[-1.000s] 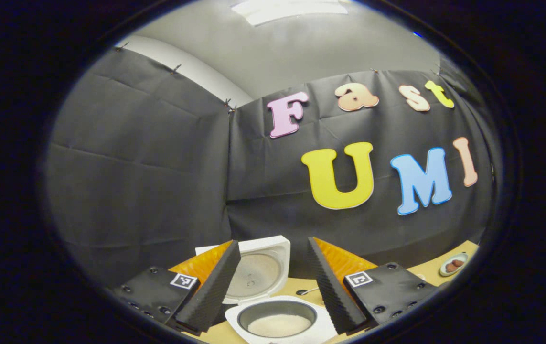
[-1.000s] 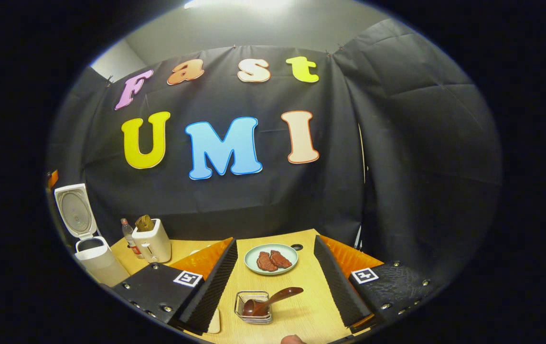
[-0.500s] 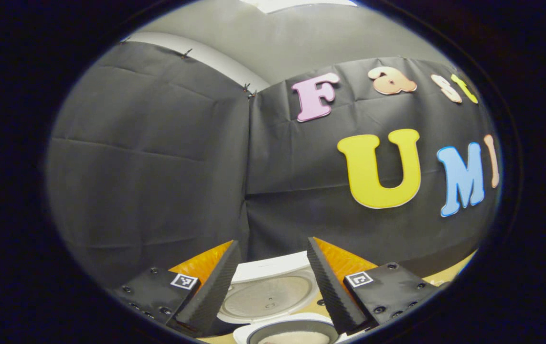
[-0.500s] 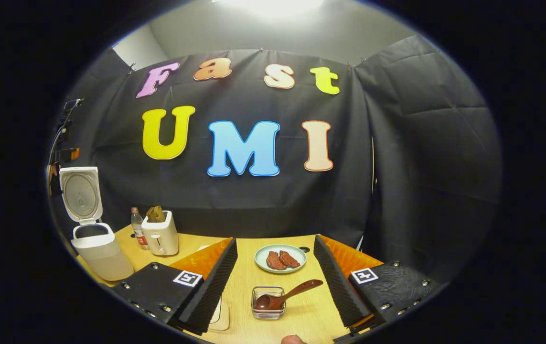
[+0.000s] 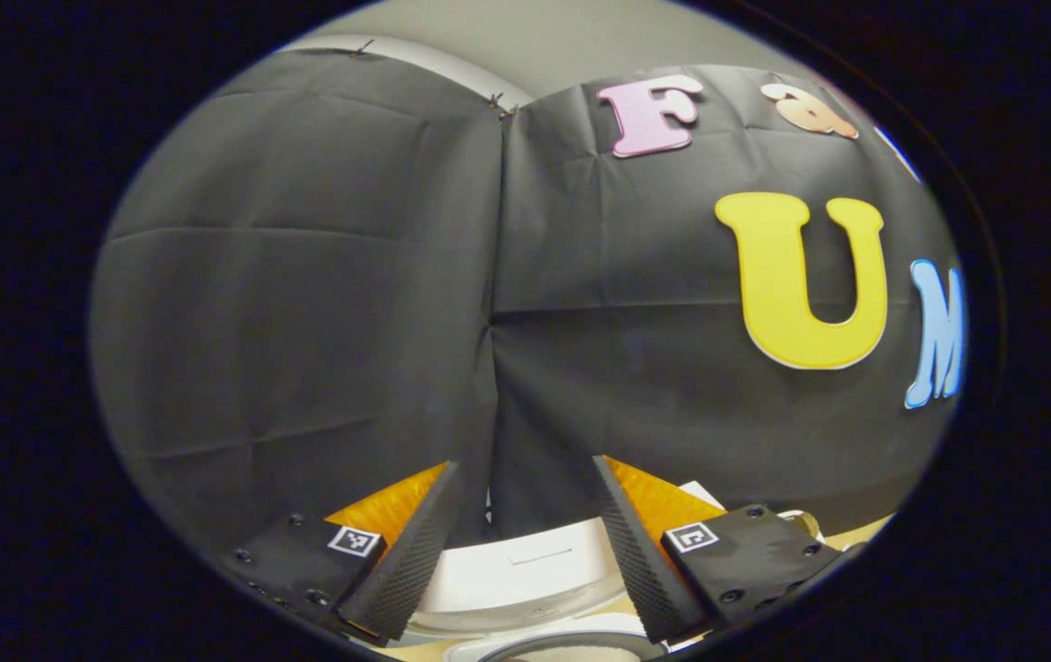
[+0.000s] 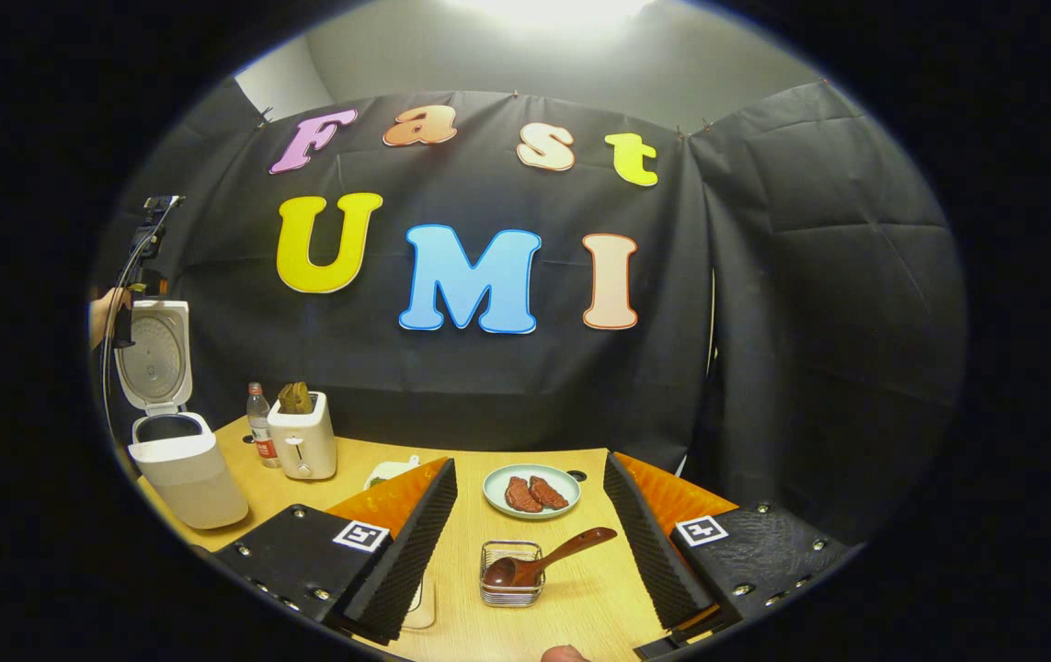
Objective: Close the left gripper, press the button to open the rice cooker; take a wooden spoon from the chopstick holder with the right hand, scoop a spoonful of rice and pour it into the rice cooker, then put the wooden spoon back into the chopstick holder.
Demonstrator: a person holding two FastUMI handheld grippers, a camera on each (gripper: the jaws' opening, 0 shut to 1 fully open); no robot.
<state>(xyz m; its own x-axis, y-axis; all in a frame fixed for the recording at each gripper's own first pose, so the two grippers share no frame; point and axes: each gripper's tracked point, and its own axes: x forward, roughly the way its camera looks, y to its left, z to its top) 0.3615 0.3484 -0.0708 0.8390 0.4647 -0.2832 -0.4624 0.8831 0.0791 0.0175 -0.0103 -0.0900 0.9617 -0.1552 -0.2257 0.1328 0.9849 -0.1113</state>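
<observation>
On the wooden table, between our right gripper and its spread fingers, the wooden spoon rests bowl-down in the wire chopstick holder, released. The white rice cooker stands open at far left, so the task looks finished. Our left gripper hangs unclenched, empty, above the cooker's raised lid.

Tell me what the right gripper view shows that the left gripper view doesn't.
Right gripper view: the wooden spoon resting in the chopstick holder, a plate of meat, a toaster and a bottle on the table, ahead of the open right gripper. Left gripper view: the rice cooker lid close up between the open left gripper's fingers. Shared: the rice cooker, lid raised.
</observation>
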